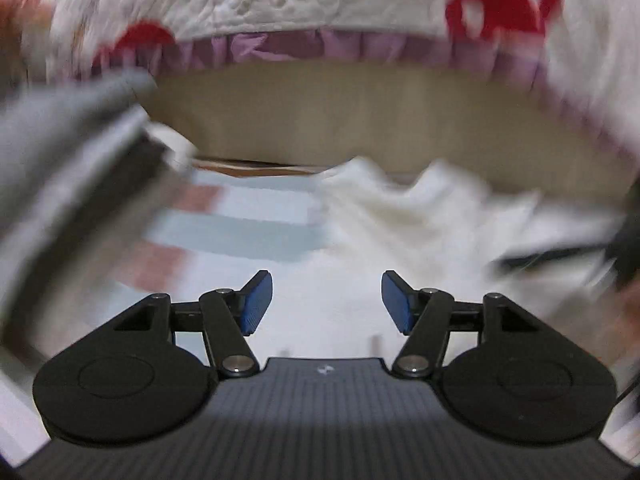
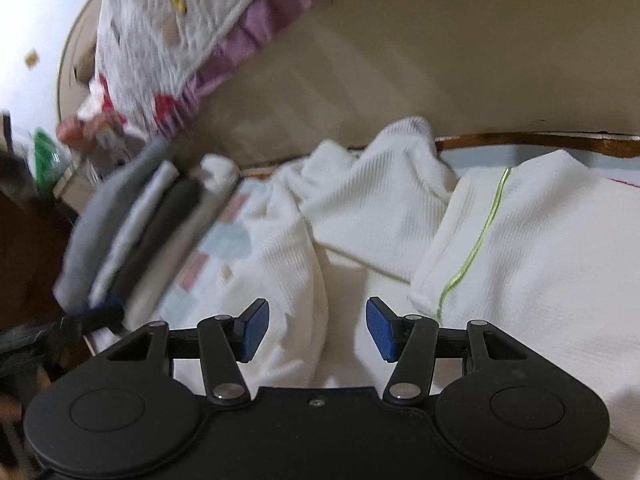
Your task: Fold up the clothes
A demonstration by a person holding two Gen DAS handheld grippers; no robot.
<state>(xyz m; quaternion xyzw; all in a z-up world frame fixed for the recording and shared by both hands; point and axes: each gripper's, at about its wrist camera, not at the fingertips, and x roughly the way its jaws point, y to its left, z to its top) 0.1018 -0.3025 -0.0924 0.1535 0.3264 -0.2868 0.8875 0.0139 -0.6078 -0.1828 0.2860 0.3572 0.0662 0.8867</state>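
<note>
A crumpled white ribbed garment lies on the bed, with a fold carrying a thin green line to its right. My right gripper hovers just over the white cloth, open, with nothing between its blue pads. In the blurred left wrist view the same white garment lies ahead. My left gripper stands open above pale cloth, holding nothing. A stack of folded grey and white clothes sits at the left, and it fills the left edge of the left wrist view.
A pale sheet with pink and blue patches covers the bed. A quilted white, red and purple-frilled cover hangs over the beige headboard. Clutter and dark furniture stand at far left. Something dark and blurred sits at the right edge.
</note>
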